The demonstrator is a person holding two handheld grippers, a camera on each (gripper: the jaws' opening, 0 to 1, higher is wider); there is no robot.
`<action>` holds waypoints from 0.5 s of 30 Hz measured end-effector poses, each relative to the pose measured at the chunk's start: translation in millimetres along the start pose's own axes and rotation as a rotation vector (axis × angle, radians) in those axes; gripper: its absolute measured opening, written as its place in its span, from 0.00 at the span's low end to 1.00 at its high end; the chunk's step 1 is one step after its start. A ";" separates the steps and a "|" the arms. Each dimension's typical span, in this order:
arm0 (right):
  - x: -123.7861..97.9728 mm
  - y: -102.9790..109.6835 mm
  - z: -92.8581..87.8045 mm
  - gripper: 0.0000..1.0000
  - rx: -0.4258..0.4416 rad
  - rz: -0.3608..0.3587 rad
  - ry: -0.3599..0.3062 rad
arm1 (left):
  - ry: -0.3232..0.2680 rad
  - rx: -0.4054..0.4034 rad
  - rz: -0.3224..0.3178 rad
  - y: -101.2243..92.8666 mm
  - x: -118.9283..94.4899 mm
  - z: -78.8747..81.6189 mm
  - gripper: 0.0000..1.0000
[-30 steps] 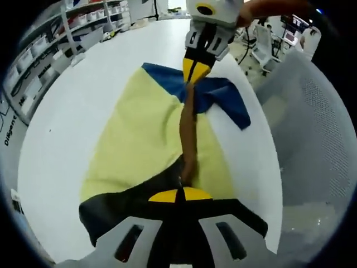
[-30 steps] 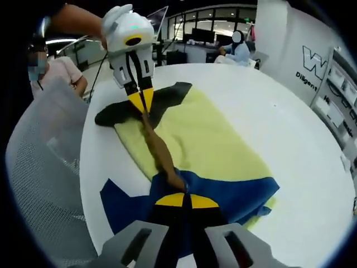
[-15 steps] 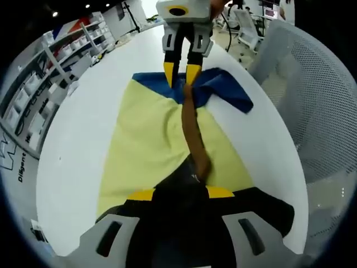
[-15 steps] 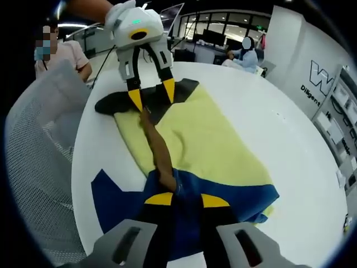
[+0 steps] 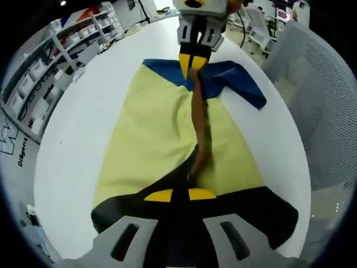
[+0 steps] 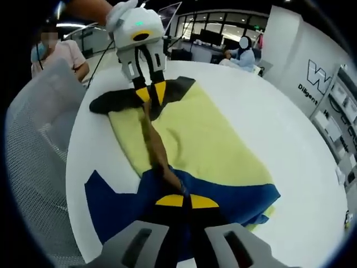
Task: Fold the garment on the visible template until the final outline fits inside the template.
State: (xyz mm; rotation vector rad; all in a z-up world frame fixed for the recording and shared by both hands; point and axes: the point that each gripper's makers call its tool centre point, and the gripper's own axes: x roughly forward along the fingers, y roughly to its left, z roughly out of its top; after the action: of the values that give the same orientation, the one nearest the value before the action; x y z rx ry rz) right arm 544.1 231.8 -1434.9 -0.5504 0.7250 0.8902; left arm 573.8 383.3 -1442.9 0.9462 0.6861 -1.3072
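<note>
A pale yellow garment [image 5: 150, 134] lies spread on a white round table [image 5: 83, 123]. One end of it is black [image 5: 268, 212] and the other blue [image 5: 234, 84]. A brown strip [image 5: 201, 128] runs lengthwise between the two ends. My left gripper [image 5: 173, 195] is shut on the black end where the strip starts; in the right gripper view it stands at the far end [image 6: 151, 93]. Over the blue end [image 6: 111, 201], my right gripper [image 6: 186, 201] is shut on the cloth beside the strip [image 6: 153, 145]. It also shows at the top of the left gripper view [image 5: 193, 62].
A white mesh chair [image 5: 312, 111] stands close against the table's edge on the garment's sleeve side, also seen as the chair [image 6: 33, 156]. Shelves with bins [image 5: 50, 56] line the far wall. Two people [image 6: 240, 53] [image 6: 56, 53] sit beyond the table.
Half a second ago both grippers stood open over the garment's ends; now both have shut on the cloth again. The blue and black ends lie flatter and wider than a second ago.
</note>
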 end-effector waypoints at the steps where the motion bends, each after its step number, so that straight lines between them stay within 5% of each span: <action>1: -1.0 0.8 -0.1 0.00 0.012 0.007 0.003 | 0.001 -0.002 0.004 1.1 -0.3 0.5 0.03; 15: -24.4 -17.1 25.6 0.00 -0.036 -0.030 -0.026 | -0.050 -0.149 0.038 11.9 -30.7 11.3 0.01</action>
State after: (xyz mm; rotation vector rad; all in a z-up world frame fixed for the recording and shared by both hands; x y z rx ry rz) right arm 556.7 228.6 -1397.8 -0.5792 0.6767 0.8820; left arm 579.6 388.3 -1408.9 0.7998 0.7140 -1.2243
